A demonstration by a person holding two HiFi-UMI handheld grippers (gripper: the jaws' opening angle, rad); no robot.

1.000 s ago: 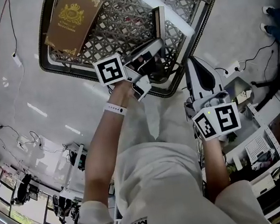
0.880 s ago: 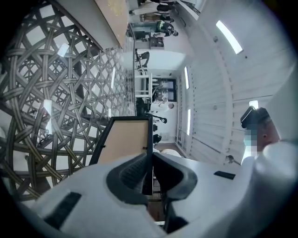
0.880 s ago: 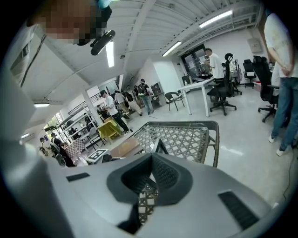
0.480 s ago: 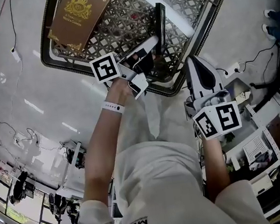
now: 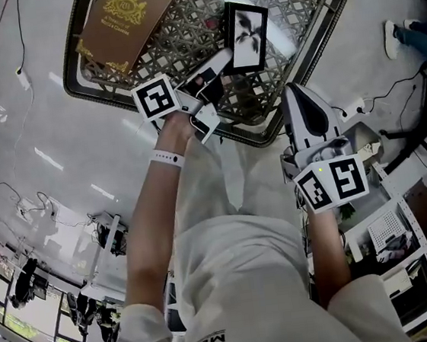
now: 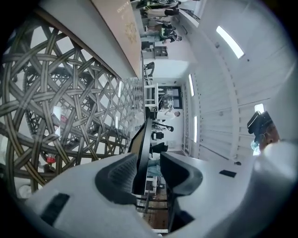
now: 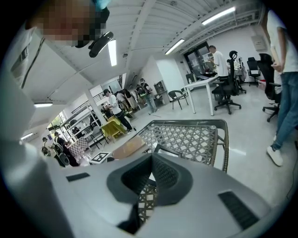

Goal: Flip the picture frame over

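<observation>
As the jaws of the left gripper (image 6: 150,161) have just been parting, the picture frame (image 5: 246,36) stands tilted between them on the lattice table (image 5: 311,17), right of centre, touching one pad only. The right gripper (image 7: 151,162) hangs at the near right, jaws together, holding nothing.

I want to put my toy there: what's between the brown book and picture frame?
Just bare woven tabletop between the book and the picture frame, in the head view.

I count one black picture frame (image 5: 248,36), one brown book with a gold crest (image 5: 121,20), and one woven lattice surface (image 5: 311,3) carrying both. There is also one white wristband (image 5: 165,159) and one white wire shelf unit (image 5: 404,233).
</observation>
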